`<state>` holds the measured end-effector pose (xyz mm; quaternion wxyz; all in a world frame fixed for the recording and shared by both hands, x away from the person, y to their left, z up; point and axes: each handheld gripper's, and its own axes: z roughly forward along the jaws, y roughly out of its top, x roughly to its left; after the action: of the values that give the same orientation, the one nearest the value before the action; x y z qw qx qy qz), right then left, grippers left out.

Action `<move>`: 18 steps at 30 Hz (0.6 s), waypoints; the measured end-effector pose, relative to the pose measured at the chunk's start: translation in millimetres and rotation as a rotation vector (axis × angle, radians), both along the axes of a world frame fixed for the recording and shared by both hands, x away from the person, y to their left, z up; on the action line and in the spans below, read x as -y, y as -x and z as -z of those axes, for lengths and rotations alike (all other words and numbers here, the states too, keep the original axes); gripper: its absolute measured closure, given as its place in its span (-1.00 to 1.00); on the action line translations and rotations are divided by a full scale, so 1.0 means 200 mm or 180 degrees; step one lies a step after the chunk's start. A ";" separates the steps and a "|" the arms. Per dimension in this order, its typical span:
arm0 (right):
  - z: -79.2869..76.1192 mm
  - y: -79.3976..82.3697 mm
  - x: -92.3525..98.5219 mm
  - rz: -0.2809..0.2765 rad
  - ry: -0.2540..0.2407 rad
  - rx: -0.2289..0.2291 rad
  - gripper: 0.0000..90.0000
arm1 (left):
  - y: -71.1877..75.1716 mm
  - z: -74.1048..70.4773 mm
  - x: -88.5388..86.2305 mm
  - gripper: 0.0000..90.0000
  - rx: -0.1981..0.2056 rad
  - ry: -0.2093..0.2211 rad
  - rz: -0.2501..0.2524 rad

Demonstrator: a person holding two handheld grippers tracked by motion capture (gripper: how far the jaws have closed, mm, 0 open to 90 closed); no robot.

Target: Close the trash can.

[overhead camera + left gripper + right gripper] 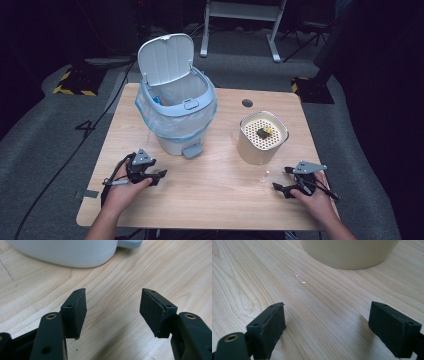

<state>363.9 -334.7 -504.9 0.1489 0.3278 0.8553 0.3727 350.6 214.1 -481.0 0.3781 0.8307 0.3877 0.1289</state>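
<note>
A white pedal bin [176,117] with its lid up and a clear bag liner stands at the table's back left. A cream round container [260,145] with a perforated top stands to its right, a small dark and yellow thing [264,132] lying on that top. My left gripper [161,175] rests near the front left, jaws open and empty. In the left gripper view it [113,307] points at the bin's base [67,252]. My right gripper [281,178] sits at the front right, open and empty. In the right gripper view it [327,322] faces the cream container [349,252].
The wooden table [215,205] has a round cable hole [247,103] at the back. The bin's pedal [192,150] sticks out toward me. A few shiny specks [300,278] lie on the wood in front of the cream container. Cables trail from both grippers.
</note>
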 end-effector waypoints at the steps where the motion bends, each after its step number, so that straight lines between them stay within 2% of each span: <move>1: 0.00 0.00 0.00 0.0001 -0.0002 -0.0001 -0.69 | 0.01 -0.02 0.00 -0.14 0.0025 0.0009 0.0025; 5: 0.00 0.00 0.00 0.0000 0.0000 0.0000 -0.69 | 0.03 -0.11 -0.04 -0.10 0.0102 0.0168 0.0070; 8: 0.00 0.00 0.00 0.0000 0.0000 -0.0001 -0.69 | 0.03 -0.17 -0.07 -0.08 0.0164 0.0191 0.0090; 10: 0.00 0.00 0.00 0.0000 0.0000 -0.0001 -0.69 | 0.03 -0.21 -0.09 -0.04 0.0189 0.0253 0.0099; 18: 0.00 0.00 0.00 0.0003 -0.0001 0.0000 -0.69 | 0.03 -0.40 -0.15 0.12 0.0356 0.0592 0.0164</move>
<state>363.8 -334.6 -504.9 0.1490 0.3282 0.8551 0.3727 344.8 244.5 -401.3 0.4778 0.7932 0.3548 0.1289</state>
